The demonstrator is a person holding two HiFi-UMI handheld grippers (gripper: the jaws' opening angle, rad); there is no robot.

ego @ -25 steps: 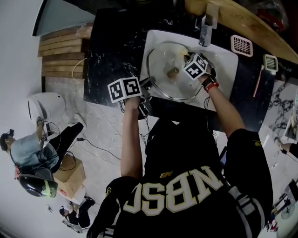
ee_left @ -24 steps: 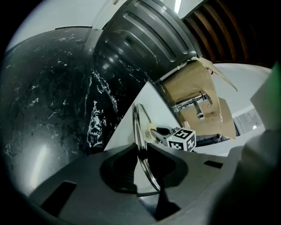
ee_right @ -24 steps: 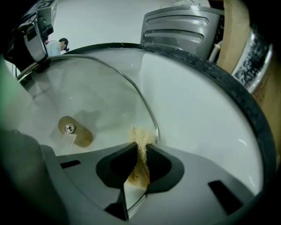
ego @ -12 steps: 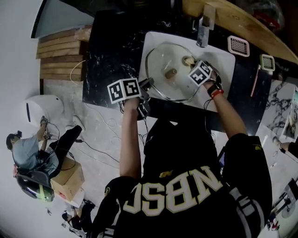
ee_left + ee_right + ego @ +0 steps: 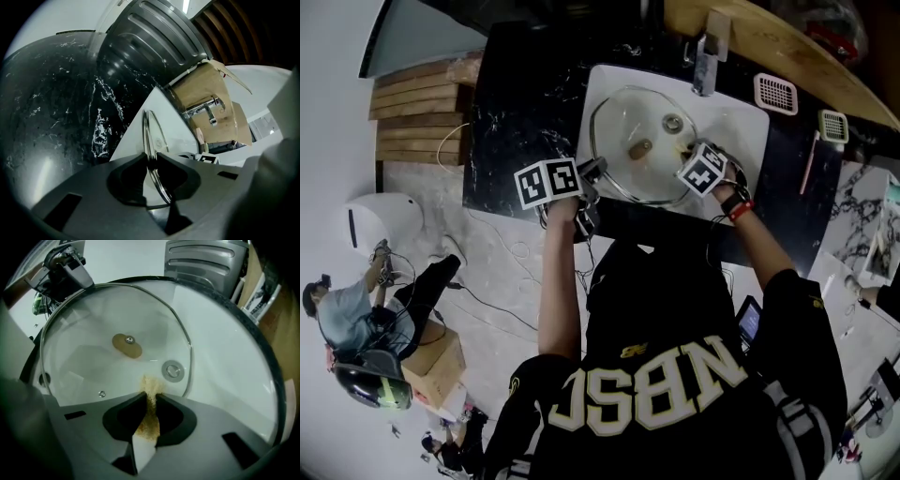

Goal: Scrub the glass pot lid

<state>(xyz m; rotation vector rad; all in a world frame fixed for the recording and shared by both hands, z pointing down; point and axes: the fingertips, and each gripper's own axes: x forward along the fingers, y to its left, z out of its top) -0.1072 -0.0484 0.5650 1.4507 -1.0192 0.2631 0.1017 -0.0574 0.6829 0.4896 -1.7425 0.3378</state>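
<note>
Over on the left, black counter point(image 5: 525, 103), and the left gripper point(image 5: 151, 158) is clenched tight on the lid point(image 5: 623, 117), biting the metal rim at about 8 o'clock. From that gripper's own view the rim runs edge-on between the jaws, pads pressed to both sides. The lid sits in the white sink point(image 5: 598, 80), its glass covering most of the basin, brown knob point(image 5: 639, 148) dead centre. The drain point(image 5: 673, 122) shows at 1 o'clock from the knob. The faucet point(image 5: 705, 61) stands at the sink's 12 o'clock. Now the right gripper point(image 5: 150, 397), pointing steeply down at the lid's 4 o'clock edge. It is grasping a sponge point(image 5: 147, 420), the brown scrubbing tip poking out past the jaws onto the glass just inside the rim, beside the drain.
</note>
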